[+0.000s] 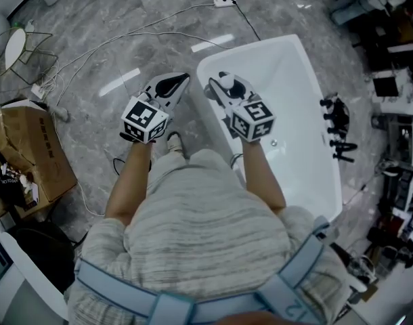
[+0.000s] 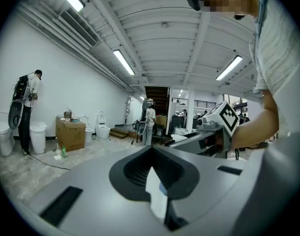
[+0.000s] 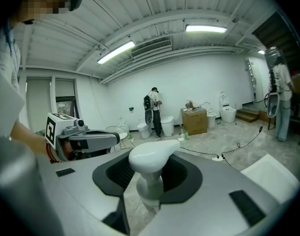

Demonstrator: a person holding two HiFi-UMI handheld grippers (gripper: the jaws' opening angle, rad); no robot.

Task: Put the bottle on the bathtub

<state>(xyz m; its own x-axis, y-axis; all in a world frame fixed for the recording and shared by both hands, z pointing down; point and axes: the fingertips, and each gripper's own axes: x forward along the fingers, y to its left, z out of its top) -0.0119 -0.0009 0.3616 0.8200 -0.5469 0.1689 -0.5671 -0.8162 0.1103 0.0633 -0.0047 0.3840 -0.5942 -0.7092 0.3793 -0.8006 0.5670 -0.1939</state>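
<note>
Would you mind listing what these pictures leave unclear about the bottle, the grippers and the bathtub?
- Body of the bottle: the right gripper view shows only the pump head and neck; the right gripper hides the rest.
- The white sliver in the left gripper: left gripper view, too blurred to identify.
- Near rim of the bathtub: head view, covered by the person.
- The dark fittings beside it: head view, too small.

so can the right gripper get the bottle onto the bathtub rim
Probably yes: the right gripper, shut on the bottle, hangs over the bathtub, with nothing visible between it and the rim.
</note>
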